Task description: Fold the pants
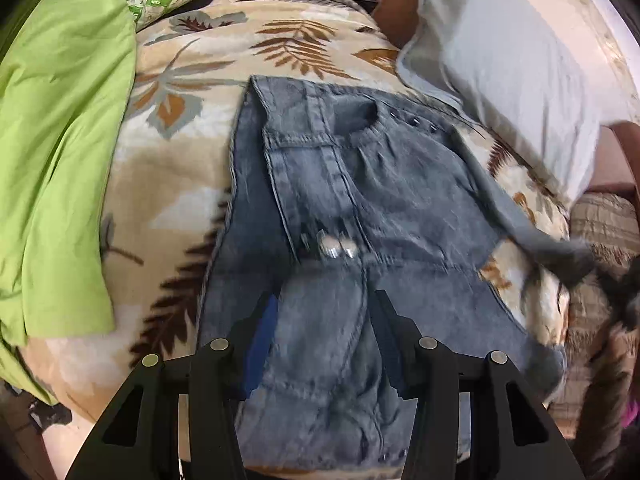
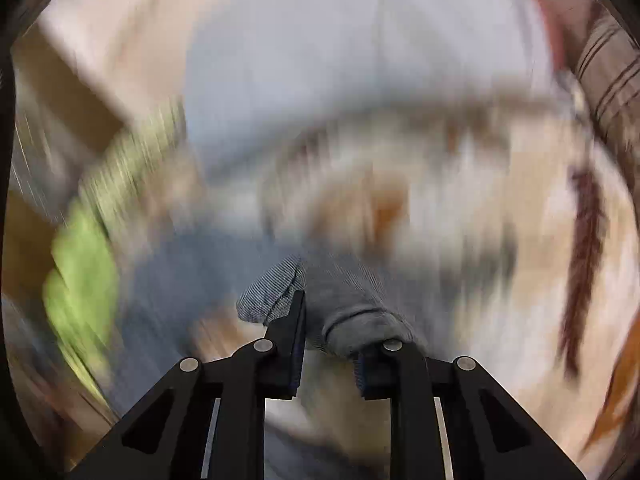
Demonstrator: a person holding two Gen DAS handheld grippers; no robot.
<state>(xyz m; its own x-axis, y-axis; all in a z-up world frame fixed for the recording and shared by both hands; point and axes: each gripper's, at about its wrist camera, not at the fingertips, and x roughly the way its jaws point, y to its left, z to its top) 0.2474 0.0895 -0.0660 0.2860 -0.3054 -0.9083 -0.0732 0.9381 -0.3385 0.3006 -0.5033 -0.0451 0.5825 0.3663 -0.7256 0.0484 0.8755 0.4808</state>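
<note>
Left gripper (image 1: 320, 344) wide open, fingers straddling jeans (image 1: 360, 208) at 6 o'clock, gripping nothing. Right gripper (image 2: 328, 320) has jeans hem draped between spread fingers; grip unclear (view heavily blurred). Jeans lie on leaf-print blanket (image 1: 176, 152); grey pillow (image 1: 500, 60) at 1 o'clock. Risk: hem slipping mid-swing, fold collapsing.

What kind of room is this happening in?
Probably a bedroom: blue denim pants lie on a bed covered by a beige leaf-print blanket, with a pale grey pillow and a lime-green quilt beside them.
</note>
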